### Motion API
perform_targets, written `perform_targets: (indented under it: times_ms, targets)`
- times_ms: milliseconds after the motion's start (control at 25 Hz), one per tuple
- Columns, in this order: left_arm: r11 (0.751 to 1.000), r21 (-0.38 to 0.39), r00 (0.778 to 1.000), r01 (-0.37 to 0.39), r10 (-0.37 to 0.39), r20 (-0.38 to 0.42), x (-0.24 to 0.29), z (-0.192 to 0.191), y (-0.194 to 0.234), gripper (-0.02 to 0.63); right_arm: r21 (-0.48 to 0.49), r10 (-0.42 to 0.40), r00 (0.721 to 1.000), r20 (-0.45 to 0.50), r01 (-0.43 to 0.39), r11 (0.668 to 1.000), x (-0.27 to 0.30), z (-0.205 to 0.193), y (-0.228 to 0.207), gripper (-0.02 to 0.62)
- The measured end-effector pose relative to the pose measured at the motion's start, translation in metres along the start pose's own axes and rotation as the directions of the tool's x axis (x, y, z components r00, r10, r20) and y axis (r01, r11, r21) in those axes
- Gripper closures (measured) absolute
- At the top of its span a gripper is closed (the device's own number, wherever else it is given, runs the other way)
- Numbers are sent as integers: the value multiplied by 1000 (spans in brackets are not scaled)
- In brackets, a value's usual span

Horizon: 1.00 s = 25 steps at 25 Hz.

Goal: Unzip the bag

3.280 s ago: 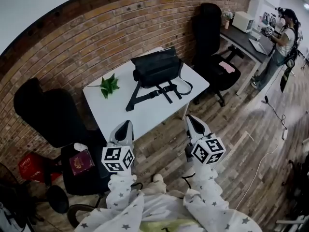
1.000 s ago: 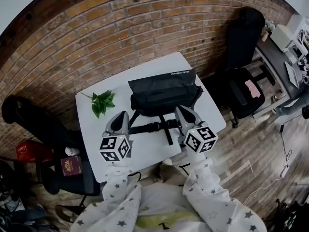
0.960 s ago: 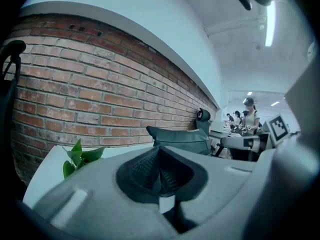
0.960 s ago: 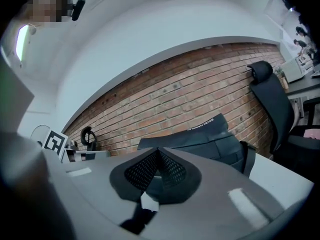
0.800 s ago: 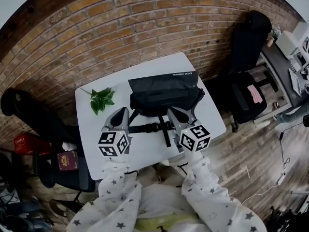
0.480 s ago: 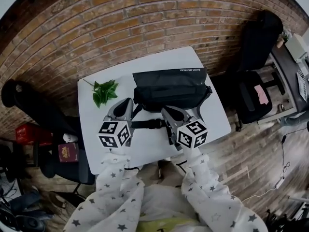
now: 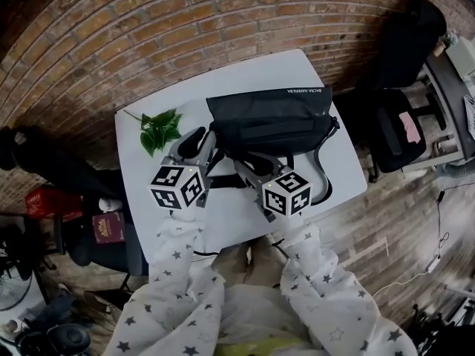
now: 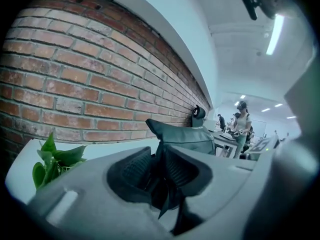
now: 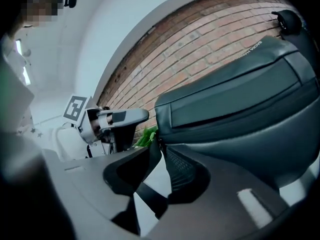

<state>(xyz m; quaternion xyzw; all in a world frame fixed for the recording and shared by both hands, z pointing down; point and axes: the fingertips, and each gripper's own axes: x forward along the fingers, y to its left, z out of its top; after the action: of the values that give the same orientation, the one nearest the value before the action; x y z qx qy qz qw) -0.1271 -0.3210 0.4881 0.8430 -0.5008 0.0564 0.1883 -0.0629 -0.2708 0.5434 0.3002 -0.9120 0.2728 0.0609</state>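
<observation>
Matt cloth bag (image 7: 271,117) on smooth white table (image 7: 260,73).

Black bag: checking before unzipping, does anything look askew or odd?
Nothing spilled or damaged. The black fabric shoulder bag trails its long strap loosely over the white table toward its right edge; a green leafy sprig lies left of the bag.
</observation>
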Motion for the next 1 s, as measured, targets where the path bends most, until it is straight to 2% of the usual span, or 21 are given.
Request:
perform_targets:
  times_ms: [160,280,720,840,920,1000]
  targets:
    - [999,-14,999,51,-51,13,10,5,-8,426,4,-5,1000,-13,5,1000,5,-3,-2,463]
    - [997,-10,997,79,-79,0,16,6,-13,408,-2,-18,999,-30,18,1000,10,-5,-1,457]
    - [990,-9,990,144,-144,-3,35,10,-28,407,-85,-107,991,-82,100,991,16,-9,-11,507]
    - [988,0,988,154,-154,-1,39,11,-30,431,-113,-130,987,-90,120,986,16,-9,-15,537]
    - [987,7,987,161,-161,-1,41,11,-32,442,-131,-130,986,-103,116,985,16,-9,-16,572]
    - [985,10,985,171,-171,-2,43,11,-33,448,-136,-118,987,-112,103,985,15,-10,-15,575]
